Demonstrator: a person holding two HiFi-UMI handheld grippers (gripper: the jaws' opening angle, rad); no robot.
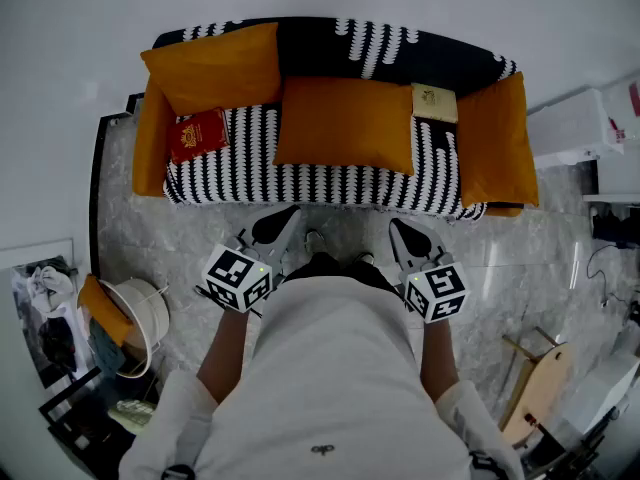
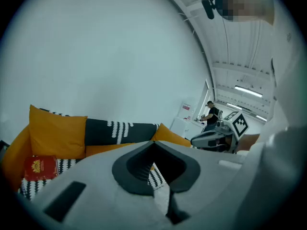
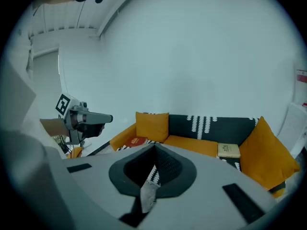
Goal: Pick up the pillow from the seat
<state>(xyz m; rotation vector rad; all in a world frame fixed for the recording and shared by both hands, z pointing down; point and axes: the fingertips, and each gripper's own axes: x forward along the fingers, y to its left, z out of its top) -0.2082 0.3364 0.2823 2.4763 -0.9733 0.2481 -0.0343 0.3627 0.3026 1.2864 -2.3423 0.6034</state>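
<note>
Nearest in, both tools sat tucked at the person's waist. The left gripper (image 1: 287, 218) and the right gripper (image 1: 397, 230) each had their jaws pressed together on nothing, noses aimed toward twelve o'clock. This looked like a ready pose, since nothing was within reach. Off at nine o'clock a white basket (image 1: 148, 313) stood on the floor.

Just beyond the gripper tips ran the front edge of the striped sofa (image 1: 330, 183). The pillow (image 1: 345, 123) lay mid-seat at twelve o'clock, its top edge at the backrest, well apart from both grippers — the pickup had apparently not begun. A red book (image 1: 198, 135) lay at eleven o'clock and a tan book (image 1: 434, 102) at one, just beside the pillow's far corner. Farthest, a second orange cushion (image 1: 215, 66) leaned in the back corner. The pillow looked wide and soft, so opening both grippers and pinching its opposite edges seemed sensible.
</note>
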